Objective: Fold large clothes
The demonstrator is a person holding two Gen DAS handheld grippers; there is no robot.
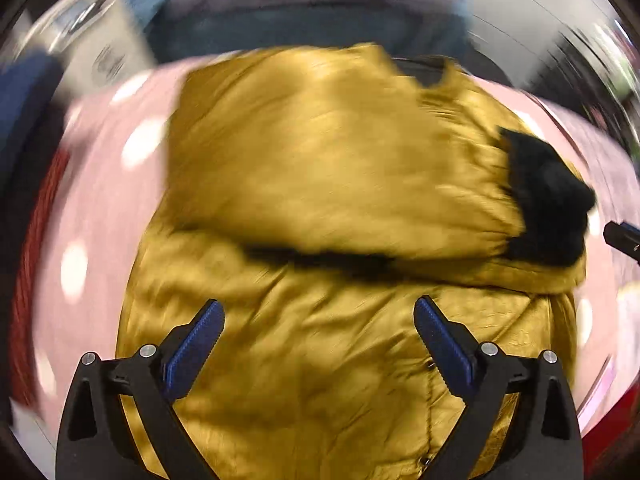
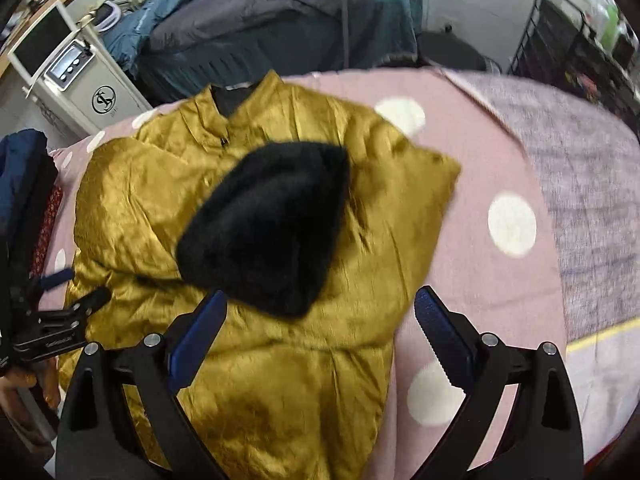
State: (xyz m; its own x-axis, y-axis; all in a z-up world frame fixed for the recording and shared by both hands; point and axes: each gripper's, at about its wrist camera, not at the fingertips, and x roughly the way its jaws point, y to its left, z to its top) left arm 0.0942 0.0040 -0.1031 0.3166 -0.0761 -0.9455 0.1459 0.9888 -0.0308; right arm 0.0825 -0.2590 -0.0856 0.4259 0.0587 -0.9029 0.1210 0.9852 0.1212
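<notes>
The mustard jacket (image 2: 256, 216) lies on the pink dotted blanket (image 2: 480, 184), black fur cuff (image 2: 264, 224) on top. Both the left tongs (image 1: 318, 312) and the right tongs (image 2: 320, 304) hang spread wide above it, gripping nothing.

A shiny mustard-gold padded jacket (image 2: 256, 360) is lying spread on a pink bedspread with white dots (image 2: 480, 152), its collar pointing toward the far edge of the bed and its hem toward the near edge. Its front is showing a zip and a dark lining at the neck. One sleeve is lying folded across the body, its black furry cuff (image 2: 264, 224) resting on the chest. The fabric is creasing and catching light. The jacket is sitting nearer the bed's left edge than its right.
</notes>
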